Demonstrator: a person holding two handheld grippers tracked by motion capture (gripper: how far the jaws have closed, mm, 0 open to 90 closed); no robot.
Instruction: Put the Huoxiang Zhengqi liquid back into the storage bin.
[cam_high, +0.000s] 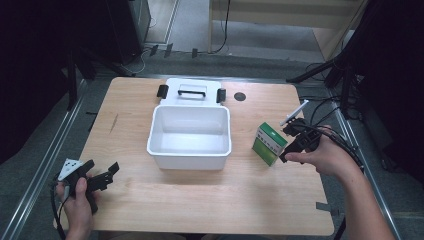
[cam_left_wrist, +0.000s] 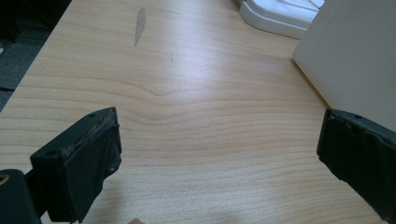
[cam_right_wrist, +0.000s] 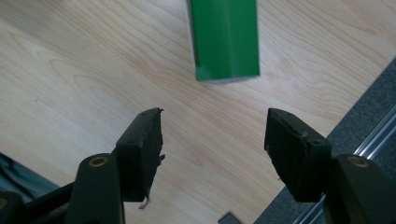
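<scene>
An open white box stands mid-table, and its lid with a black handle lies flat just behind it. A green and white carton stands to the right of the box. My right gripper is open just right of the carton, held by a hand. In the right gripper view the carton lies ahead of the open right gripper, not between its jaws. My left gripper is open at the table's front left. The left gripper view has that gripper over bare wood, with the box wall to the right.
A small black disc lies on the table behind the box at the right. Dark stand legs and cables crowd the floor past the table's right edge. A grey tape patch marks the front right corner.
</scene>
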